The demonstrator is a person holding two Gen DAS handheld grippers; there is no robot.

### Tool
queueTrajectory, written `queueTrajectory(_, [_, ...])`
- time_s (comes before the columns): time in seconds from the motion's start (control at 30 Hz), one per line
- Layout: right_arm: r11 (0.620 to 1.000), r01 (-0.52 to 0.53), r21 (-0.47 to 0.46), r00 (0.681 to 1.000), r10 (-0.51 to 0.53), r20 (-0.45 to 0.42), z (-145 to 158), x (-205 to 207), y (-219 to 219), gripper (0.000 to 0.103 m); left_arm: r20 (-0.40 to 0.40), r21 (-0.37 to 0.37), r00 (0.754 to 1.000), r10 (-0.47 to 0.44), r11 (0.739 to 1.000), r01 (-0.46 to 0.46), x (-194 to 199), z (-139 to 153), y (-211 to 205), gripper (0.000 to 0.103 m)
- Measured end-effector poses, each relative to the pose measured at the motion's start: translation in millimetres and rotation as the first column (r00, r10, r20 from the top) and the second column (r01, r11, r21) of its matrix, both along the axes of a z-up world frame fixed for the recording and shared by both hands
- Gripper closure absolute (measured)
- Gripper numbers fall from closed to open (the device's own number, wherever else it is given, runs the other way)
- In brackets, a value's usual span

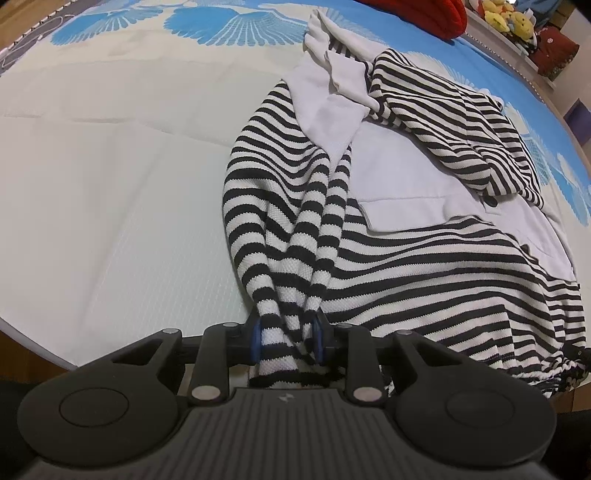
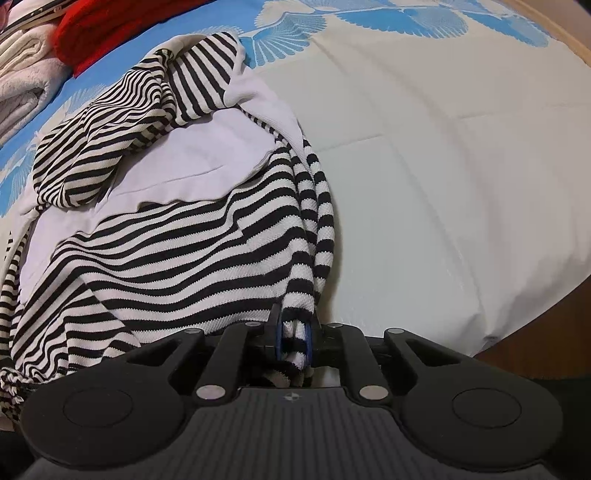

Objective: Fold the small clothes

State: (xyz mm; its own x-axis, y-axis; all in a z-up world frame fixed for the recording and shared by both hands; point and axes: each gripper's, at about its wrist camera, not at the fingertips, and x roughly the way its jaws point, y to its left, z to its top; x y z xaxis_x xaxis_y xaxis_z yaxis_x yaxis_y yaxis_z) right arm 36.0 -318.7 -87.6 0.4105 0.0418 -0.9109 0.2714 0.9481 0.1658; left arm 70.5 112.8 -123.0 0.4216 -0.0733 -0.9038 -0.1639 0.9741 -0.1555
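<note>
A black-and-white striped garment (image 1: 406, 266) with white panels lies rumpled on the bed, its near hem at the bed's front edge. My left gripper (image 1: 288, 341) is shut on a bunched fold of its striped hem, which pulls taut folds up toward the white panel. In the right wrist view the same garment (image 2: 166, 251) spreads to the left. My right gripper (image 2: 294, 345) is shut on the other striped hem corner. A striped sleeve (image 2: 122, 122) lies crumpled over the white part.
The bed cover (image 1: 110, 177) is pale with blue shell prints at the far side. A red cloth (image 2: 92, 29) and folded white towels (image 2: 22, 74) lie at the far side. Plush toys (image 1: 506, 16) sit on a shelf beyond. The wooden bed edge (image 2: 535, 332) shows nearby.
</note>
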Motion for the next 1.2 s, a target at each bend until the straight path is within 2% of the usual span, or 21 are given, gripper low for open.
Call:
queueTrajectory(0.17, [1.0,0.0,-0.001,1.0,0.0,0.014,3,0,-1,0.096,0.028,-0.016,1.0,-0.011,1.0,0.011,-3,2,0,0.089])
queueTrajectory(0.4, [0.999,0.017,0.03,0.993,-0.02,0.116,25,-8,-7,0.097,0.103,-0.039,0.994,-0.029,0.999,0.033,-11,25,2,0.092])
queueTrajectory(0.57, [0.997,-0.019,0.079,0.973,0.0,0.23,63,-18,-11,0.097,0.184,-0.062,0.98,-0.072,0.994,0.085,-21,65,10,0.092])
queueTrajectory(0.73, [0.988,-0.067,0.141,0.962,0.027,0.271,101,-36,-26,0.098,0.228,-0.103,0.963,-0.142,0.98,0.169,-43,109,19,0.092])
queueTrajectory(0.83, [0.983,-0.103,0.154,0.953,0.053,0.299,130,-55,-34,0.098,0.253,-0.136,0.949,-0.19,0.964,0.229,-71,139,25,0.092])
queueTrajectory(0.97, [0.968,-0.13,0.216,0.942,0.053,0.331,170,-82,-44,0.098,0.296,-0.164,0.927,-0.23,0.944,0.286,-99,171,32,0.092])
queueTrajectory(1.03, [0.961,-0.151,0.231,0.931,0.06,0.359,187,-92,-45,0.098,0.305,-0.178,0.925,-0.225,0.941,0.288,-95,178,36,0.092])
queueTrajectory(1.1, [0.958,-0.156,0.241,0.928,0.058,0.368,194,-88,-45,0.098,0.304,-0.194,0.928,-0.215,0.94,0.282,-74,175,40,0.092])
queueTrajectory(1.2, [0.955,-0.148,0.255,0.932,0.049,0.36,189,-58,-44,0.098,0.273,-0.194,0.946,-0.173,0.954,0.231,-13,157,48,0.092])
